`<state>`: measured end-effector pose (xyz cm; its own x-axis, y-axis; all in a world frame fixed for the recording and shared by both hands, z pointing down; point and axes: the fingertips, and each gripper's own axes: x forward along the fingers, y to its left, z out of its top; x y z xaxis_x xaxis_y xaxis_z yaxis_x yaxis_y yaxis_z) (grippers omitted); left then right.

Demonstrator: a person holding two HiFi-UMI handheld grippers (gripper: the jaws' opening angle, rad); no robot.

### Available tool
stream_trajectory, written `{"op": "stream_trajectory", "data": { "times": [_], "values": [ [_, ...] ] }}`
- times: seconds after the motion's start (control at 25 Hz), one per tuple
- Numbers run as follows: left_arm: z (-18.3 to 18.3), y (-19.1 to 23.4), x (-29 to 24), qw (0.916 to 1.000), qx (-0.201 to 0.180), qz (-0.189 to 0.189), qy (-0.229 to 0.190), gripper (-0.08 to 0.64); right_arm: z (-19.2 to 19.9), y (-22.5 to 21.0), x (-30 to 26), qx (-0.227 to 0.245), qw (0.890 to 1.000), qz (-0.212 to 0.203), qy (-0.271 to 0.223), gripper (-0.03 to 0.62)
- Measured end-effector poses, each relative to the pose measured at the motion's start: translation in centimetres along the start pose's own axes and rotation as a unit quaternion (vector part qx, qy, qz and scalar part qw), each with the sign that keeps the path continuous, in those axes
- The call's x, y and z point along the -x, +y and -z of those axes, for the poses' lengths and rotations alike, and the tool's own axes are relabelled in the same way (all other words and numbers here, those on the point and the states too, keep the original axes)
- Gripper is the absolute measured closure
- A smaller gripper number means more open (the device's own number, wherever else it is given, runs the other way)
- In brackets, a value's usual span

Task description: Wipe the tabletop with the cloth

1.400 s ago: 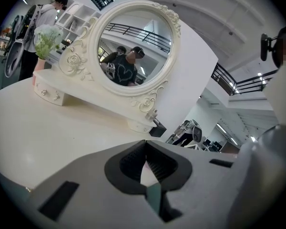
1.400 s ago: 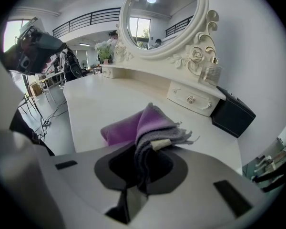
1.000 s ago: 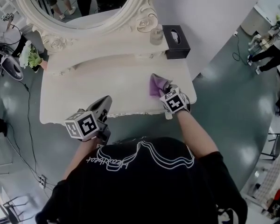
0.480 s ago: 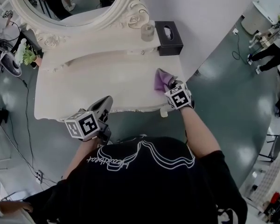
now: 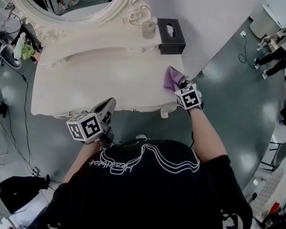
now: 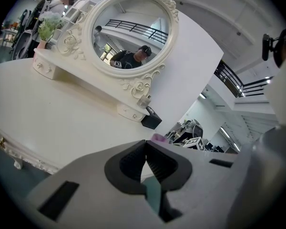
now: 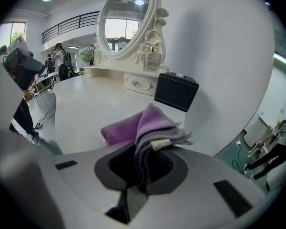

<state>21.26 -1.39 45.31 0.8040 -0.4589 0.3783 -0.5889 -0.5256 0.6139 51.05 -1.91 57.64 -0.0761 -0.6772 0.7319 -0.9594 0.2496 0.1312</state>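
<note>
Purple cloth is pinched by the right gripper, probably for wiping the tabletop ahead; left gripper is squeezed together.

Left tongs, jaws together and empty, above white tabletop, oval mirror beyond.

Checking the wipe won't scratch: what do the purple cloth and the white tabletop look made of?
Purple cloth: soft fuzzy textile, perhaps microfibre; napped surface, frayed edge, limp folds in the right gripper. White tabletop: smooth painted or lacquered finish, possibly wood beneath; satin sheen, no grain showing.
</note>
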Motion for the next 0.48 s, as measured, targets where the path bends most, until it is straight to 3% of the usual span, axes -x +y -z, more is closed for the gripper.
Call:
{"op": "stream_trajectory", "data": {
  "times": [0.48],
  "values": [
    [-0.1, 0.1, 2.1, 1.0, -0.002, -0.007, -0.006, 0.555, 2.3, -4.1, 1.6, -0.036, 0.998, 0.057, 0.011, 0.541]
  ]
}}
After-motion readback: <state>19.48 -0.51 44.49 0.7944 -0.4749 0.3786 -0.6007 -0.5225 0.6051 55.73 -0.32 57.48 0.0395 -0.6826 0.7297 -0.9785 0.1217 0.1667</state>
